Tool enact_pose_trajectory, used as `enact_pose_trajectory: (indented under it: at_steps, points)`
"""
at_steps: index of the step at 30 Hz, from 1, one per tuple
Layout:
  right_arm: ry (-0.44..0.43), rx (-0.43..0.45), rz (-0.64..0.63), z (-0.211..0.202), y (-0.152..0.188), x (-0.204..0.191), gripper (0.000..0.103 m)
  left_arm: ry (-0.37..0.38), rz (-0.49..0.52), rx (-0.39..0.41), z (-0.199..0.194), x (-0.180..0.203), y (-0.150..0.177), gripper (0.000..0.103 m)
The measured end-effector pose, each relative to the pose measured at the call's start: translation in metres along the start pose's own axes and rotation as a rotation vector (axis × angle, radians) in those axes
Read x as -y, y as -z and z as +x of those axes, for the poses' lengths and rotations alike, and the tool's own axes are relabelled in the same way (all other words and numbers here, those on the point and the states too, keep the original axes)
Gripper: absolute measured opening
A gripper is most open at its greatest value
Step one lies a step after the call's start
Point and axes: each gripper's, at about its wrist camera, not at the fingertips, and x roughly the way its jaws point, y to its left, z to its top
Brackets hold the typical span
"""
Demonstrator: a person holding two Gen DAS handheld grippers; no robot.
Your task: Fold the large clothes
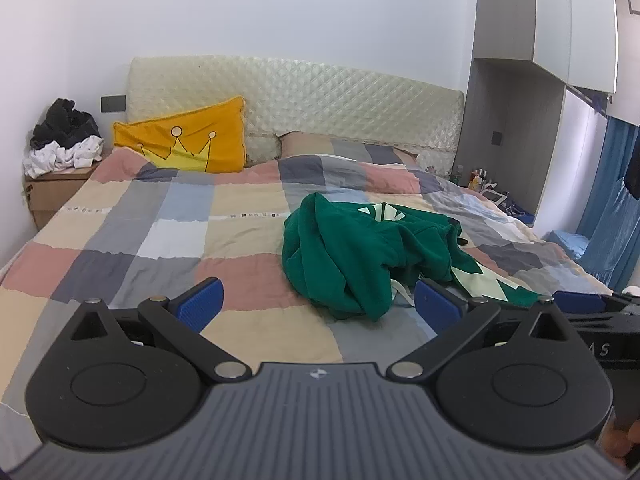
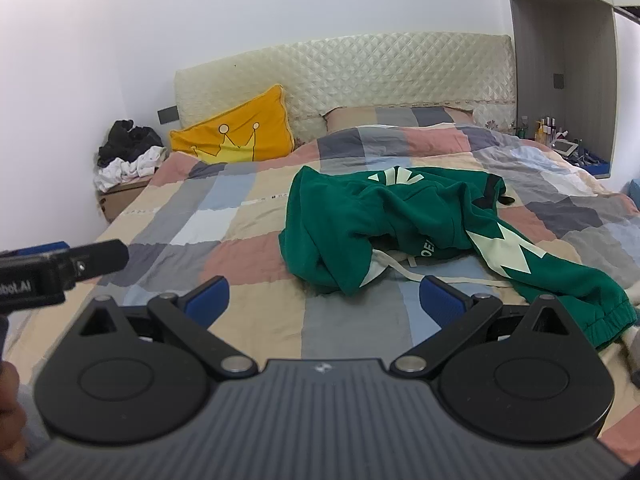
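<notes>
A wide bed [image 1: 168, 232] covered with a patchwork quilt of pink, beige, grey and blue squares fills both views, and its quilted cream headboard [image 1: 320, 96] runs along the white wall at the far end. The green garment [image 2: 392, 220], a large crumpled piece with pale cream markings, lies in a heap on the quilt toward the bed's right half, roughly midway between headboard and near edge; one long part with an elastic cuff trails toward the near right edge of the bed, and a pale drawstring pokes out beneath the heap. The whole left half of the quilt, from the garment across to the bed's left edge, lies flat and bare. A yellow cushion [image 1: 188, 140] with a crown drawing leans against the headboard at the bed's far left corner, and a patchwork pillow [image 2: 392, 116] sits at the headboard on the right. Past the left edge, a pile of dark and white clothes [image 1: 64, 140] rests on a cardboard box. The left gripper [image 1: 318, 306] hovers over the near quilt, fingers spread wide, empty. The right gripper [image 2: 324, 298] hangs just short of the garment's near edge, fingers likewise spread, holding nothing.
</notes>
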Motion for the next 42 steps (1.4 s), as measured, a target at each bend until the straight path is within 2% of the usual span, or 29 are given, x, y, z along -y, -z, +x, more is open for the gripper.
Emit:
enact_pose_trajectory:
  at_steps: [8, 20, 24, 30, 34, 42]
  points:
    - [-0.001, -0.002, 0.013, 0.007, 0.004, 0.003, 0.103, 0.011, 0.005, -0.017, 0.010, -0.003, -0.002, 0.103]
    - [0.057, -0.033, 0.016, 0.032, 0.008, 0.013, 0.103, 0.016, 0.030, -0.041, 0.045, -0.003, -0.012, 0.103]
    - [0.040, -0.042, 0.055, 0.050, 0.012, 0.026, 0.103, 0.030, 0.039, -0.068, 0.070, -0.004, -0.013, 0.103]
    - [0.067, -0.049, 0.120, 0.086, 0.021, 0.049, 0.103, 0.040, 0.014, -0.091, 0.122, -0.010, -0.010, 0.103]
    - [0.086, -0.053, 0.130, 0.108, 0.025, 0.058, 0.102, 0.020, 0.019, -0.101, 0.161, -0.015, -0.006, 0.103]
    - [0.053, -0.045, 0.191, 0.140, 0.022, 0.074, 0.102, -0.023, -0.017, -0.150, 0.232, -0.026, 0.001, 0.103]
